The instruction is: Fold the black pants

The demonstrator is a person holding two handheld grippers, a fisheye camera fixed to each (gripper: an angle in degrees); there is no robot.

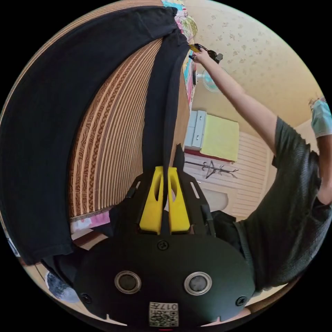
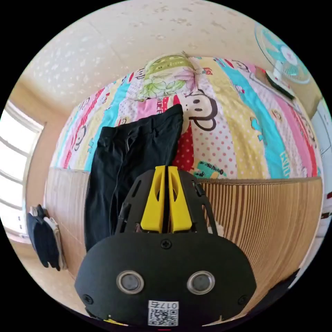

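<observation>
Left gripper jaws clamp black pants; right gripper jaws stand nearly closed, their grasp hidden; pants drape across the bed.

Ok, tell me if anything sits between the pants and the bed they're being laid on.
Nothing visible does. Both grippers, left and right, are shut on the black pants, which already drape over the bed's edge. A flowered pillow lies beyond the pants, apart from them.

Left gripper clamped on the black pants

Its yellow jaws pinch a stretched strip of cloth; far along it, a person's hand holds the other gripper.
</observation>
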